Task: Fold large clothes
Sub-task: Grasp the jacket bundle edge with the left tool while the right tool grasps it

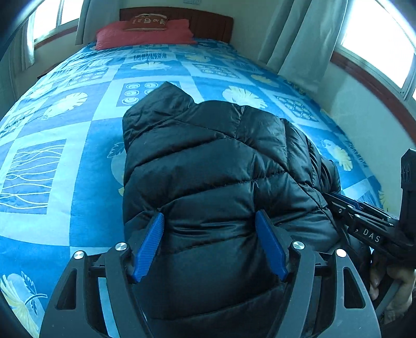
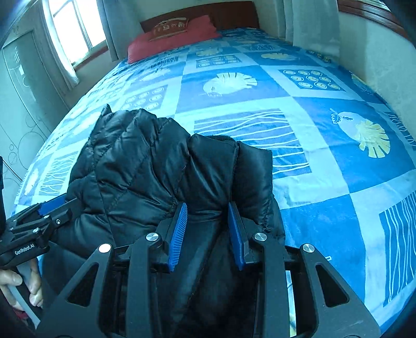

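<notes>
A black quilted puffer jacket [image 1: 208,156] lies bunched on the blue patterned bedspread [image 1: 78,161], its hood pointing toward the pillows. My left gripper [image 1: 209,214] stands wide, its blue pads pressed into a thick fold at the jacket's near edge. In the right wrist view the jacket [image 2: 145,166] bulges up between the narrower-set pads of my right gripper [image 2: 208,205], which pinches another fold of the same edge. Each gripper shows in the other's view: the right one [image 1: 335,199] against the jacket's right side, the left one [image 2: 56,205] against its left side.
The bedspread [image 2: 325,145] stretches away on all sides of the jacket. Red pillows [image 1: 143,33] rest against a wooden headboard [image 1: 208,23] at the far end. A wall and curtains [image 1: 306,46] run close along the bed's right side. A hand [image 2: 18,283] grips the left handle.
</notes>
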A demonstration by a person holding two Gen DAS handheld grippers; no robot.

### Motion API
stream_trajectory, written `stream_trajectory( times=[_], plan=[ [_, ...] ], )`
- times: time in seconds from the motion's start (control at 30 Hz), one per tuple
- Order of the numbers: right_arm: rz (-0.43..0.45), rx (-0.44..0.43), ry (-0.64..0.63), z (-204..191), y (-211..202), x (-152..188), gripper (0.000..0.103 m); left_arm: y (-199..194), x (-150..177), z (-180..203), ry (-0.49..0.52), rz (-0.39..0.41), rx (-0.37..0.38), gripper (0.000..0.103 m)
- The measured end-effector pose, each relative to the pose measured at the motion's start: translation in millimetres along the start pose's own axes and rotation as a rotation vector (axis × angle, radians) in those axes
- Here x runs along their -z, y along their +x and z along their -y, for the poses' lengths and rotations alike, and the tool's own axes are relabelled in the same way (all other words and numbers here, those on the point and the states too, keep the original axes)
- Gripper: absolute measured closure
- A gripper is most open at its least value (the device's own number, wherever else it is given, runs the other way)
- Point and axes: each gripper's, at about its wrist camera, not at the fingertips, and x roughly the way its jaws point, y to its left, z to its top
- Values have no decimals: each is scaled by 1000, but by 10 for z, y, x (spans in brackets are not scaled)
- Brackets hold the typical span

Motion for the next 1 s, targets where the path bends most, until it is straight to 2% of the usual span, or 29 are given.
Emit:
stream_trajectory(
  times=[0.23,0.53,0.9,1.0],
  plan=[
    [12,18,-19,0,119,58,72,97,54,7,1,12,-20,31],
    [46,1,13,52,149,119,72,134,90,30,6,29,-32,31],
    [90,40,-17,-50,-26,154,72,46,80,100,40,48,-73,31],
    [104,40,-14,-70,-145,156,69,-50,77,103,48,63,-84,31]
  ],
)
